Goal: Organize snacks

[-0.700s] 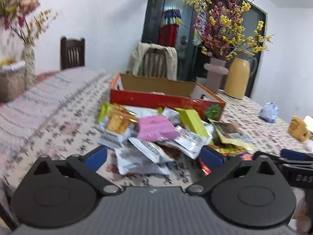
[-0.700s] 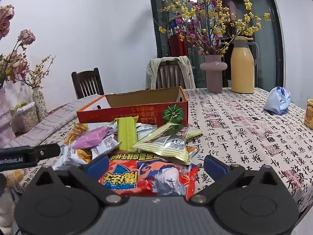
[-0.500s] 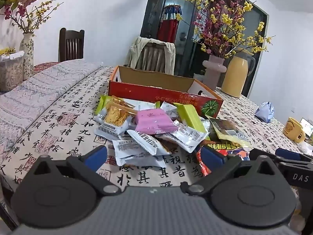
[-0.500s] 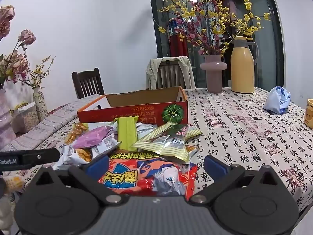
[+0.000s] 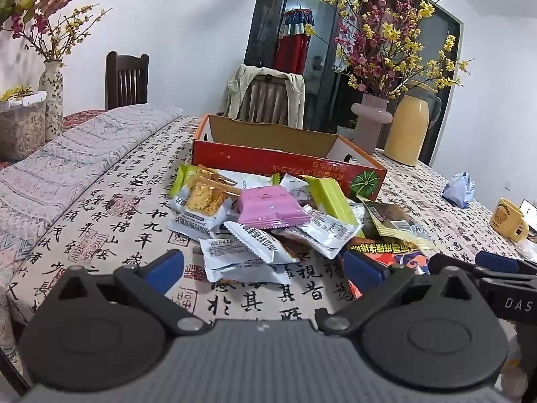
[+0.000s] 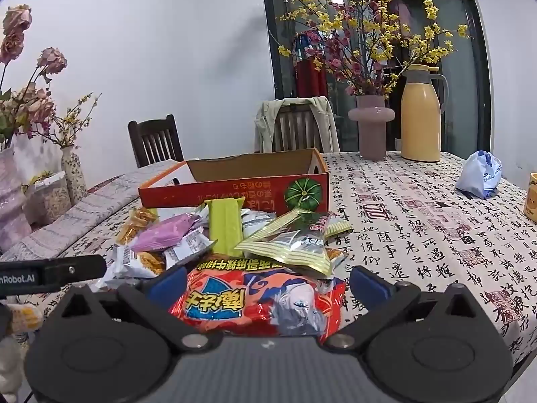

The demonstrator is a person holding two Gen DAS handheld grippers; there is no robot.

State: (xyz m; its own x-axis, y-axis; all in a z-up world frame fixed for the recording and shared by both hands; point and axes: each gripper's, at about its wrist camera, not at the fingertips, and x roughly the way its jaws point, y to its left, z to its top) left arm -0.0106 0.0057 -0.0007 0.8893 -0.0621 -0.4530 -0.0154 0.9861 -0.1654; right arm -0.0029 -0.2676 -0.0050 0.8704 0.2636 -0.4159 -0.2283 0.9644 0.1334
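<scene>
Your left gripper has its jaws spread wide, nothing between the pads, aimed at white packets at the near edge of the snack pile on the tablecloth, in front of the red box. Your right gripper is equally wide, straddling the red chip bag without pressing it.

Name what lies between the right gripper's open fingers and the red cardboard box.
In the right wrist view, the snack pile: a red-orange packet nearest the right gripper, then a gold-edged packet and a green bar before the red cardboard box.
</scene>
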